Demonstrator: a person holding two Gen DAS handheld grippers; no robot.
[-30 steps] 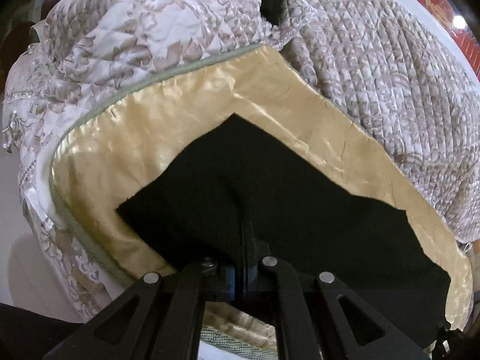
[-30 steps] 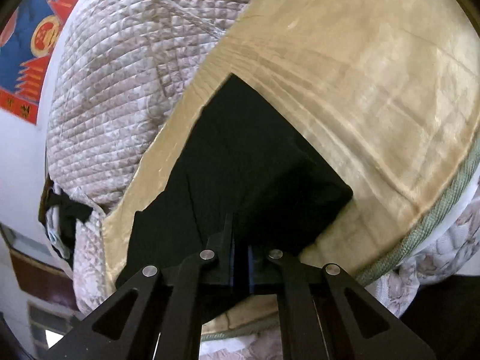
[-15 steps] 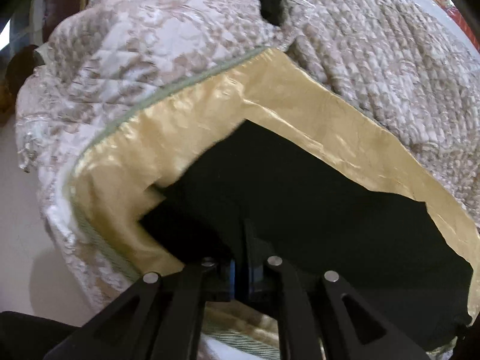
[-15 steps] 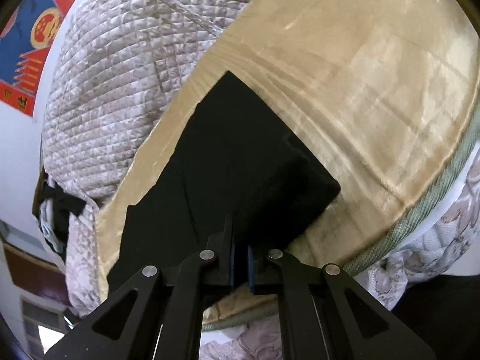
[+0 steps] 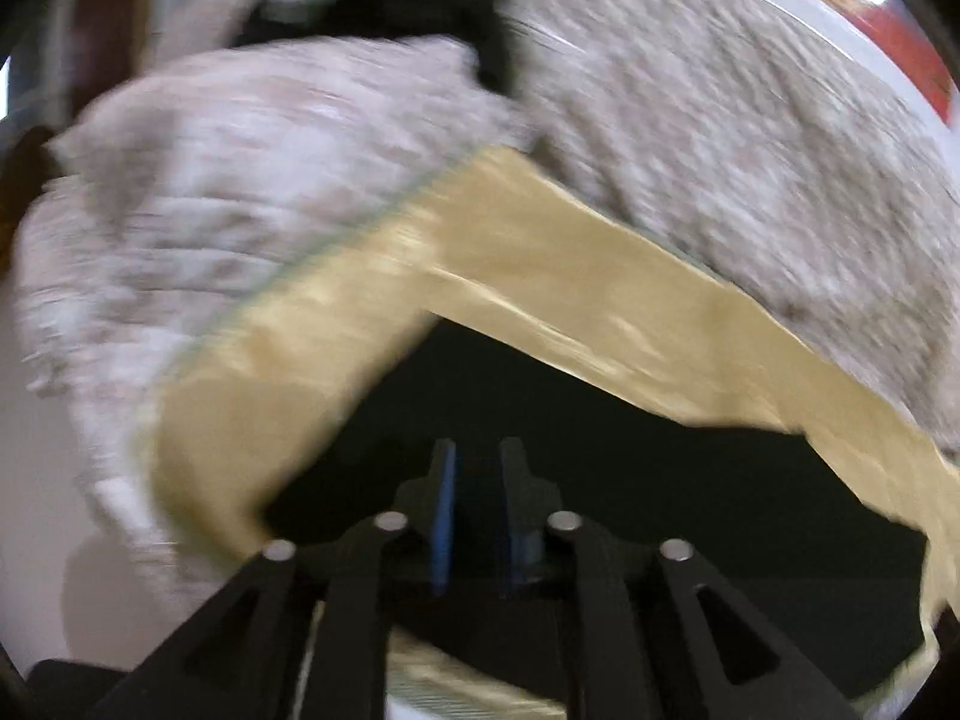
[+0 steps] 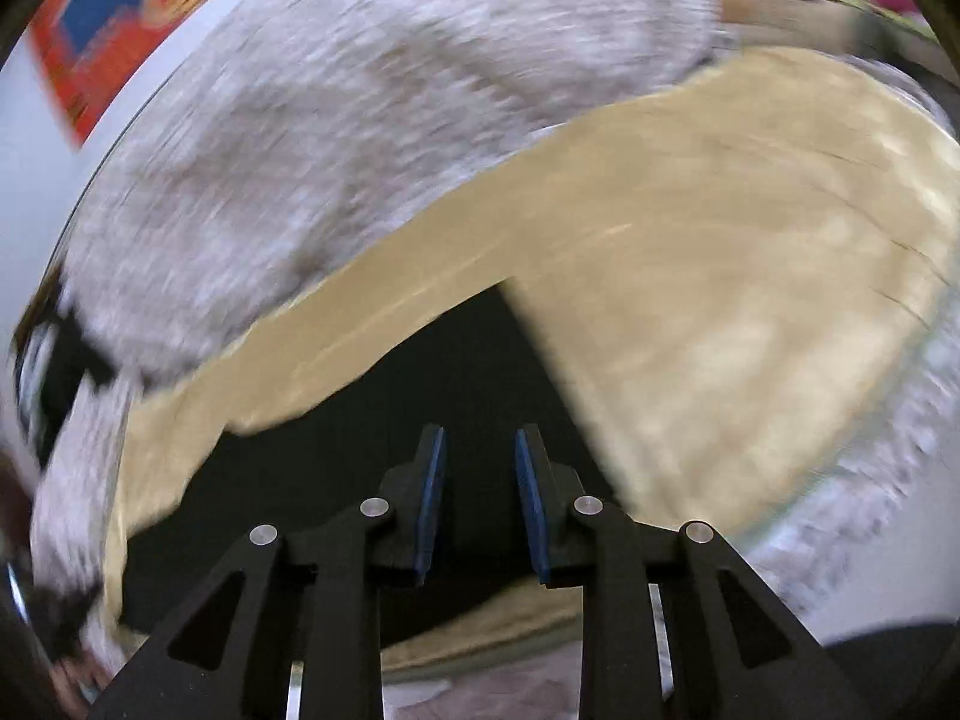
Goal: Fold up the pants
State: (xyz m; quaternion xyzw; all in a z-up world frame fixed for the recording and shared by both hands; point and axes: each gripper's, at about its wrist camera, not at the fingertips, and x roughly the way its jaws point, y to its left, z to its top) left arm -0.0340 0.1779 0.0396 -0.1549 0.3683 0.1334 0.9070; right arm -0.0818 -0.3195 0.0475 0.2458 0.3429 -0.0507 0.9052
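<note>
One black pants [image 5: 630, 480] piece, flat, on gold sheet [image 5: 540, 252].

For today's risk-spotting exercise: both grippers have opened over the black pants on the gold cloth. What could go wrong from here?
1. The left hand-held gripper and right hand-held gripper are open, so the black pants may spring unfolded.
2. Both views are motion-blurred; a fast move could snag the fabric.
3. The shiny gold cloth looks slippery, so the pants might slide.

Left wrist view peering forward along its black fingers, close above flat black cloth pants [image 5: 630, 480], right wrist view likewise close, both sharing pants [image 6: 372, 450] and shiny gold satin sheet [image 5: 312, 360] [image 6: 720, 312]
</note>
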